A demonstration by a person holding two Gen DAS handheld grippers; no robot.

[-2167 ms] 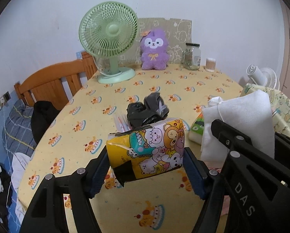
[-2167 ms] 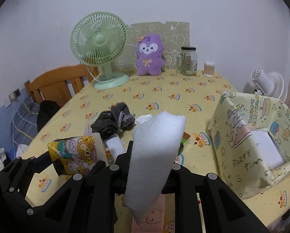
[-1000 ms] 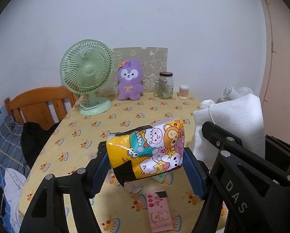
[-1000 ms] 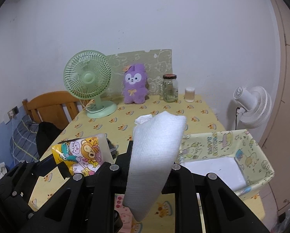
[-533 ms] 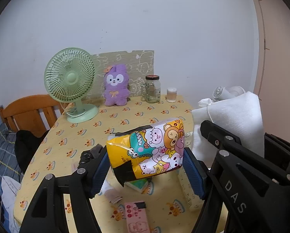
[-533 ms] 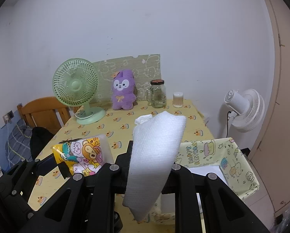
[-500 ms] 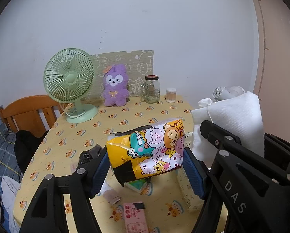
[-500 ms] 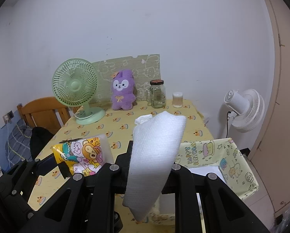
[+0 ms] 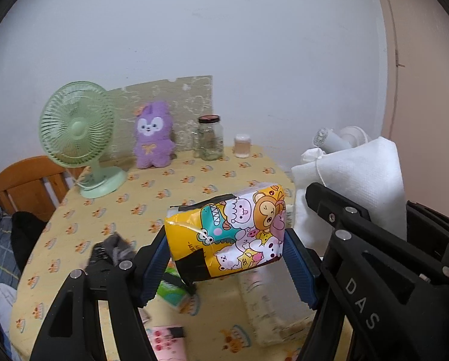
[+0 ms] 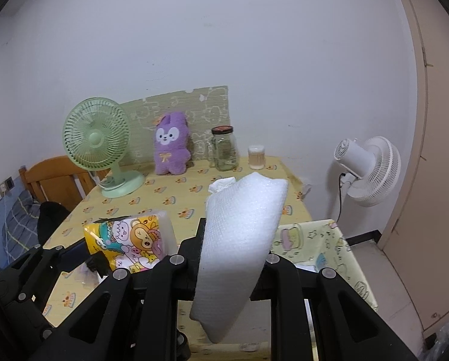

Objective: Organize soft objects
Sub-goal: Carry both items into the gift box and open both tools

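Note:
My left gripper [image 9: 226, 258] is shut on a yellow cartoon tissue pack [image 9: 224, 234] and holds it above the table; the pack also shows in the right wrist view [image 10: 128, 240]. My right gripper [image 10: 233, 258] is shut on a white soft pouch [image 10: 239, 240], seen in the left wrist view [image 9: 354, 189] at the right. A yellow patterned fabric box [image 10: 323, 243] sits below and to the right of the pouch. A purple plush bunny [image 9: 153, 138] stands at the table's back. A dark grey cloth bundle [image 9: 113, 248] lies on the table at the left.
A green desk fan [image 9: 80, 138], glass jar [image 9: 209, 138] and small cup [image 9: 242, 146] stand at the back of the yellow tablecloth [image 9: 170, 192]. A pink packet [image 9: 167, 341] and green packet [image 9: 171, 288] lie near the front. A white floor fan [image 10: 372, 168] stands right; a wooden chair [image 9: 26, 183] left.
Both grippers have risen and pulled back from the table with their loads still held. The fabric box now lies lower right under the right gripper.

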